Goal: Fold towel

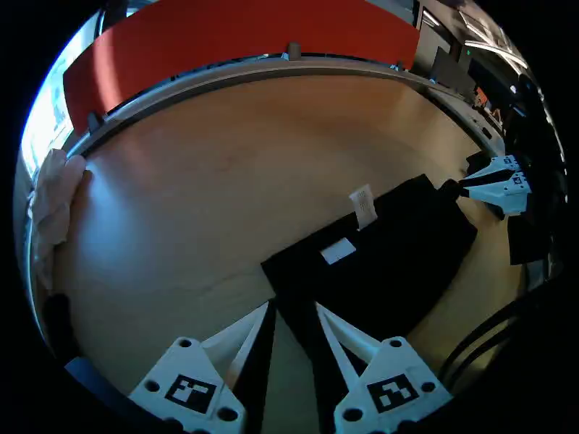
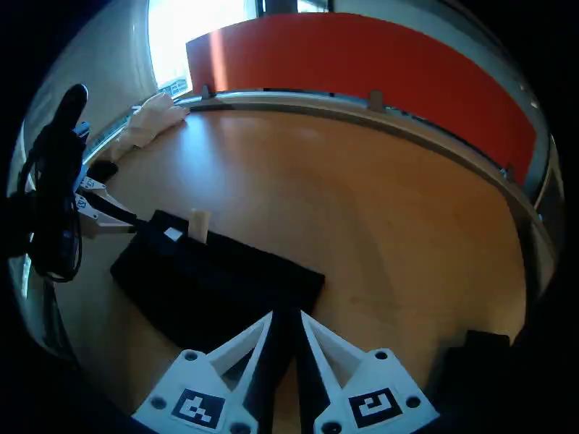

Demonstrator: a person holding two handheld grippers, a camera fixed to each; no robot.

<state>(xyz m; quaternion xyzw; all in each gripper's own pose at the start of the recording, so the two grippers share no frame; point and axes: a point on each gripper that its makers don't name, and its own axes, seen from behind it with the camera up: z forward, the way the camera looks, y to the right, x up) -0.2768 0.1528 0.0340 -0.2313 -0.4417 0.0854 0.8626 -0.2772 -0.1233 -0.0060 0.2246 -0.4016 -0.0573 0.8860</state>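
A black towel (image 1: 391, 260) lies folded flat on the wooden table (image 1: 217, 188), with two white tags (image 1: 362, 206) on top. In the left gripper view my left gripper (image 1: 294, 312) is shut on the towel's near corner, and black cloth fills the gap between its fingers. At the far right my right gripper (image 1: 463, 186) holds the opposite corner. In the right gripper view the towel (image 2: 210, 282) spreads to the left, and my right gripper (image 2: 287, 318) is pinched on its near corner. The left gripper (image 2: 134, 224) grips the far-left corner, held by a black-sleeved hand.
An orange partition (image 1: 239, 36) runs along the table's far rim (image 2: 405, 123). A cream cloth (image 2: 152, 119) is bunched at the table's corner by the window. A dark object (image 2: 478, 351) sits near the right front edge. Black cables (image 1: 478, 347) hang at the lower right.
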